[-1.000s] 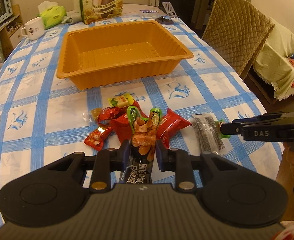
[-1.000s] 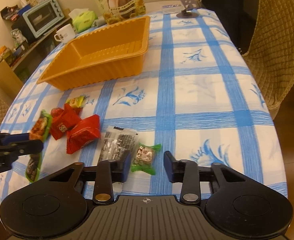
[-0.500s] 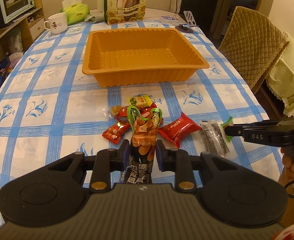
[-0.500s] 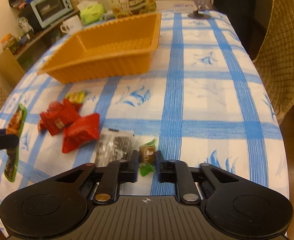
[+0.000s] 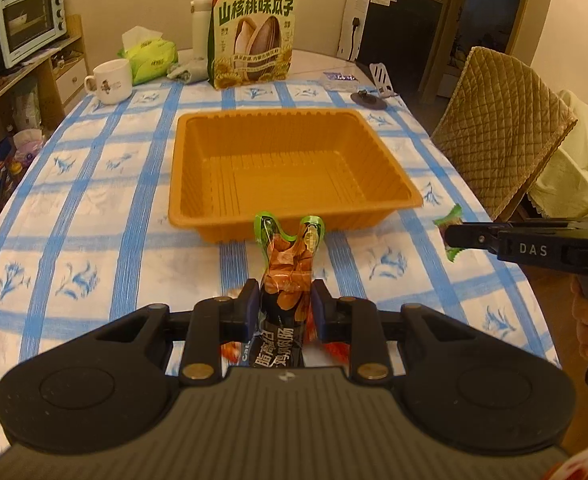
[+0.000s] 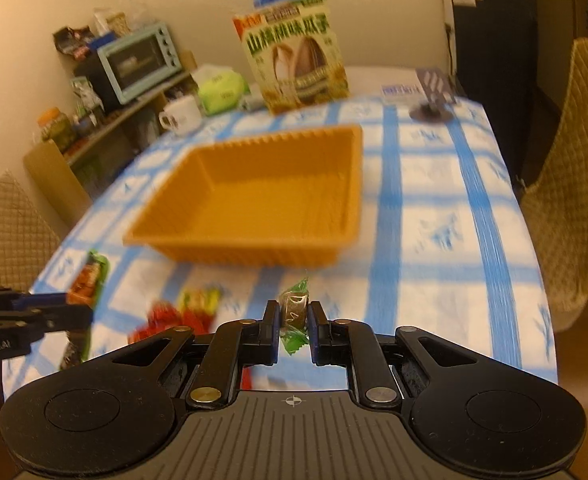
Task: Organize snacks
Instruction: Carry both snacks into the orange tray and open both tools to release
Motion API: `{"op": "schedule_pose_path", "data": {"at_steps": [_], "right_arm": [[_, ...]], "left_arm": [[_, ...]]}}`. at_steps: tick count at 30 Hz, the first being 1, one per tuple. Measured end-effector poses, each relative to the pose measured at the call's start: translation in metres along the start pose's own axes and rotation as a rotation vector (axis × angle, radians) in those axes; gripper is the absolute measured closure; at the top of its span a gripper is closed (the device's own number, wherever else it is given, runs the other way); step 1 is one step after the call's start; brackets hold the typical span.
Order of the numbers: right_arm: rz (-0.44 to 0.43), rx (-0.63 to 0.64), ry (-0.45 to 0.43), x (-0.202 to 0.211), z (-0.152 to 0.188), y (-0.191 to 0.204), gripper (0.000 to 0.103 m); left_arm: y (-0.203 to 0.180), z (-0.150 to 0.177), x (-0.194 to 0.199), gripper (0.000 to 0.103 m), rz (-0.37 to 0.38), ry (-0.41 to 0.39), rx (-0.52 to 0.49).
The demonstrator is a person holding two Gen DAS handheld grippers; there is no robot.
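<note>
Orange tray [image 5: 294, 160]: empty, flat on worktop. Sausage pack [image 5: 289, 268], black with green-edged clear top: upright, off the worktop. Green-wrapped candy [image 6: 294, 312]: also lifted. Red and yellow packets [image 6: 185, 312] lie loose near tray's front, blurred.

right tool [image 6: 293, 315] closed on green candy [image 6: 294, 312] (lifted) | left tool [image 5: 285, 307] — sausage pack [image 5: 287, 264] raised

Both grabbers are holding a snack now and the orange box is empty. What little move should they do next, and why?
Probably carry both forward over the orange tray before letting go. The left gripper is shut on the long sausage packet, the right gripper on the small green-wrapped candy. Both snacks look lifted but short of the tray's near rim, and nothing lies in it yet.
</note>
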State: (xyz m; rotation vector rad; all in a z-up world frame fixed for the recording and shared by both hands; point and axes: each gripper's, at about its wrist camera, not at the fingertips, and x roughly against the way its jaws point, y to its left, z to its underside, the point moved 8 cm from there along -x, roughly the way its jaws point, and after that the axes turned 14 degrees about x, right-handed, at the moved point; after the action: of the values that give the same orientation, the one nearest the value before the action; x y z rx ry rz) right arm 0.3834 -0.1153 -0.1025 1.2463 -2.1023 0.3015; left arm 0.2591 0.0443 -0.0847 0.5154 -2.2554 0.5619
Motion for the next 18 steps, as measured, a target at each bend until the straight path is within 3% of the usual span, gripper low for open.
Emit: {"op": "schedule_pose_path", "data": {"at_steps": [9,18], "right_arm": [[-0.031,-0.027,-0.047,-0.037,-0.062,-0.006,0.088],[-0.057,-0.083,0.003,-0.097,-0.086,-0.022,0.088]], "left_arm": [[-0.007,-0.074,-0.034,0.078,0.014,-0.027,0.003],[-0.01,-0.117,-0.086,0.078,-0.009,-0.011,0.023]]}}
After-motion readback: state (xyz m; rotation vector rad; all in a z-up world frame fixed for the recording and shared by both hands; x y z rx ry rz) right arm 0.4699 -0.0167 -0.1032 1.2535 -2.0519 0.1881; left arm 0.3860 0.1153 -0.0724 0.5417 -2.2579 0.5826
